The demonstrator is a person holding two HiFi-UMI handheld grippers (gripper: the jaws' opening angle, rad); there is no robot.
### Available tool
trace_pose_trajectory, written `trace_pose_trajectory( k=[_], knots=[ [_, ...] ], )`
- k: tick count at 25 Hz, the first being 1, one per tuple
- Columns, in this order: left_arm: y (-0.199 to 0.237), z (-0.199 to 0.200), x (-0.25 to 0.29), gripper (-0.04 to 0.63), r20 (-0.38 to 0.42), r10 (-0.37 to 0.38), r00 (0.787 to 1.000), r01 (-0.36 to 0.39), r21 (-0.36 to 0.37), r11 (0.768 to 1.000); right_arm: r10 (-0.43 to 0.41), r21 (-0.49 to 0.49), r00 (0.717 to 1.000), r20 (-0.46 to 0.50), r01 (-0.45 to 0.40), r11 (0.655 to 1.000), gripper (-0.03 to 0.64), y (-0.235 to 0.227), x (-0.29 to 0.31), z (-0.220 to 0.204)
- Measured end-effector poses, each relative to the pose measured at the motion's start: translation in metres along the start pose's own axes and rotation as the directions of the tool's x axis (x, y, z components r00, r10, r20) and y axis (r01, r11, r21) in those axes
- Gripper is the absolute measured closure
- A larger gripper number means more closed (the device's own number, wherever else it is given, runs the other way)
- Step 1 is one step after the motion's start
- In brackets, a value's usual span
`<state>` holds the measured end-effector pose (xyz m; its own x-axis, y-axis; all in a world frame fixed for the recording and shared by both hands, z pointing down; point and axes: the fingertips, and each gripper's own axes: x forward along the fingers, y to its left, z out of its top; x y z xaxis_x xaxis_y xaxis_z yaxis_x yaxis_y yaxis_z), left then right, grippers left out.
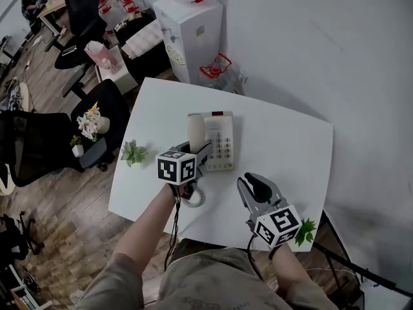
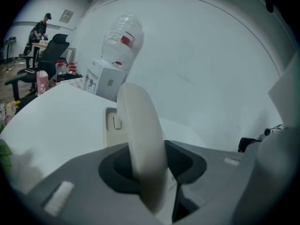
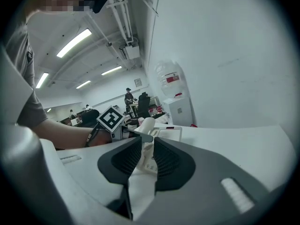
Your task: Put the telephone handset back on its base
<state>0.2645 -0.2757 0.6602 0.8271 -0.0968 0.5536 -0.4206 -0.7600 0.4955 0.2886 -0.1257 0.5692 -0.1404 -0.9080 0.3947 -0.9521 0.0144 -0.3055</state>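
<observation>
- Handset (image 1: 195, 132): smooth cream plastic, long and rounded, tilted above the left side of the boxy keypad base (image 1: 221, 144) on a matte white table (image 1: 290, 147).
- A springy coiled cord (image 1: 193, 199) lies at 6 o'clock of the base.
- Left gripper (image 1: 200, 155), at 6 o'clock of the handset, has its 2 grey jaws clamped on it.
- Right gripper (image 1: 253, 187), at 5 o'clock of the base, has its ribbed jaws slightly apart and holds nothing.

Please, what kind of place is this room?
Most likely an open office: rolling office chairs at desks, a water dispenser by the wall, and a telephone on the white table.
</observation>
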Motion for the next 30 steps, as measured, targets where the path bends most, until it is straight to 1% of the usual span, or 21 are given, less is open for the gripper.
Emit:
trace_pose_trajectory(
  k=[4, 7, 10, 13, 15, 17, 19, 21, 23, 28, 30],
  knots=[
    [0.006, -0.004, 0.008, 0.433, -0.021, 0.002, 1.000, -0.002, -0.010, 1.000, 0.028, 0.064, 0.999, 0.024, -0.030, 0.997, 0.509, 0.001, 0.003, -0.003],
    [0.011, -0.005, 0.013, 0.433, -0.042, 0.015, 0.999, -0.015, 0.003, 1.000, 0.031, 0.069, 0.999, 0.011, -0.032, 0.997, 0.509, 0.002, 0.005, -0.008],
    [0.018, -0.007, 0.017, 0.433, -0.068, 0.059, 0.996, -0.057, 0.032, 0.998, 0.037, 0.073, 0.999, 0.001, -0.037, 0.997, 0.511, 0.004, 0.007, -0.011],
    [0.023, -0.007, 0.017, 0.433, -0.060, 0.092, 0.994, -0.090, 0.034, 0.995, 0.046, 0.091, 0.999, -0.001, -0.046, 0.995, 0.512, 0.007, 0.008, -0.014],
    [0.022, -0.008, 0.017, 0.432, -0.058, 0.122, 0.991, -0.118, 0.061, 0.991, 0.052, 0.094, 0.999, -0.006, -0.052, 0.994, 0.514, 0.009, 0.008, -0.016],
    [0.022, -0.008, 0.018, 0.432, -0.045, 0.160, 0.986, -0.155, 0.090, 0.984, 0.058, 0.095, 0.998, -0.013, -0.056, 0.994, 0.514, 0.011, 0.008, -0.018],
    [0.025, -0.005, 0.016, 0.436, -0.014, 0.214, 0.977, -0.211, 0.119, 0.970, 0.065, 0.103, 0.998, -0.016, -0.063, 0.993, 0.515, 0.013, 0.008, -0.020],
    [0.030, 0.000, 0.014, 0.379, 0.018, 0.267, 0.964, -0.266, 0.156, 0.951, 0.078, 0.108, 0.997, -0.020, -0.076, 0.991, 0.517, 0.017, 0.007, -0.023],
    [0.033, 0.002, 0.015, 0.372, 0.026, 0.286, 0.958, -0.286, 0.172, 0.943, 0.091, 0.106, 0.995, -0.031, -0.087, 0.990, 0.517, 0.021, 0.007, -0.028],
    [0.032, 0.001, 0.015, 0.357, 0.055, 0.303, 0.951, -0.308, 0.189, 0.932, 0.094, 0.108, 0.994, -0.054, -0.088, 0.990, 0.520, 0.025, 0.005, -0.038],
    [0.033, -0.001, 0.013, 0.323, 0.064, 0.324, 0.944, -0.331, 0.207, 0.921, 0.091, 0.106, 0.994, -0.060, -0.084, 0.991, 0.522, 0.024, 0.003, -0.040]
  ],
)
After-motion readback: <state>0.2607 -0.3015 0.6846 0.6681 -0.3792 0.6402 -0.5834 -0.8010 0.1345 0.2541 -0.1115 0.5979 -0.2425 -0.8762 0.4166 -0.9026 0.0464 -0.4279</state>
